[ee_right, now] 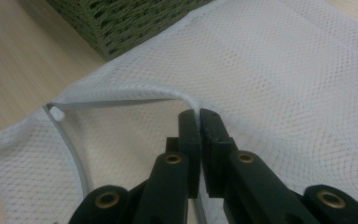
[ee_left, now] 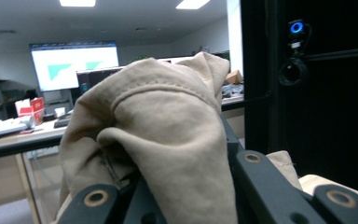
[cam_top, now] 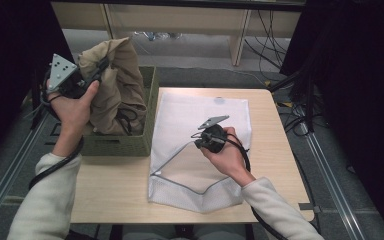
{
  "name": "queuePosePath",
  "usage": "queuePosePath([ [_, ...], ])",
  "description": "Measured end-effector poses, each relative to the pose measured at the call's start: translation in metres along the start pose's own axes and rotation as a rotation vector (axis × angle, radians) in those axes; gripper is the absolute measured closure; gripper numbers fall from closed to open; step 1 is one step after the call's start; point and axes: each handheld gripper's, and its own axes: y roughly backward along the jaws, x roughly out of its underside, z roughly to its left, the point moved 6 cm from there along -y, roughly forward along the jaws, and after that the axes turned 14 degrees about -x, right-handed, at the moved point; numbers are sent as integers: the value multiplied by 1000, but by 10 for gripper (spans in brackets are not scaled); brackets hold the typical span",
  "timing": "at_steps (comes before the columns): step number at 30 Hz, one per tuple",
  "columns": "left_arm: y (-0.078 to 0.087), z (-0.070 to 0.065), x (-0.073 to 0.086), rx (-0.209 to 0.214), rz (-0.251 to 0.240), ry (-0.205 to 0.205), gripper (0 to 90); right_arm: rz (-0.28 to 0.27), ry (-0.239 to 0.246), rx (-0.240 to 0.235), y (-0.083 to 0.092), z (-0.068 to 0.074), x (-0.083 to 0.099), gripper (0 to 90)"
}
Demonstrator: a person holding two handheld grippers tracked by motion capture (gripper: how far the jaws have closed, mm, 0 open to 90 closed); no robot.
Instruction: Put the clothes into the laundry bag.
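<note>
A tan cloth garment (cam_top: 116,82) rises out of a green woven basket (cam_top: 150,107) at the table's left. My left gripper (cam_top: 101,64) is shut on the garment's top and holds it up; in the left gripper view the tan cloth (ee_left: 168,135) bulges over the jaws. A white mesh laundry bag (cam_top: 200,150) lies flat on the table's middle. My right gripper (cam_top: 198,143) is shut on the bag's open edge (ee_right: 135,100) and lifts it, so the mouth gapes toward the basket. Its jaws meet on the hem in the right gripper view (ee_right: 199,114).
The wooden table (cam_top: 115,185) has bare surface at the front left and along the right edge. The green basket (ee_right: 135,18) sits against the bag's left side. Beyond the table are a bench, cables and dark curtains.
</note>
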Motion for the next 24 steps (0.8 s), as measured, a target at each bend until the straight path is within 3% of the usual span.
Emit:
queuePosePath([
  [3,9,-5,-11,27,-25,3,835,12,-24,-11,2,1,1,891],
  [4,12,-6,-15,36,-32,-19,835,10,-4,-4,2,-1,0,891],
  [7,23,-12,-26,58,-52,-31,835,7,-20,-8,3,0,0,891],
  [12,41,-20,-39,114,-61,-30,834,-11,-1,9,4,-1,-2,892],
  [13,44,-21,-42,126,-68,-22,834,0,-47,-5,5,2,0,892],
  [15,52,-24,-47,152,-68,-21,835,-13,-2,0,5,0,-2,892],
  [24,83,-40,-66,234,-95,-57,834,-22,-22,3,7,1,-3,892],
])
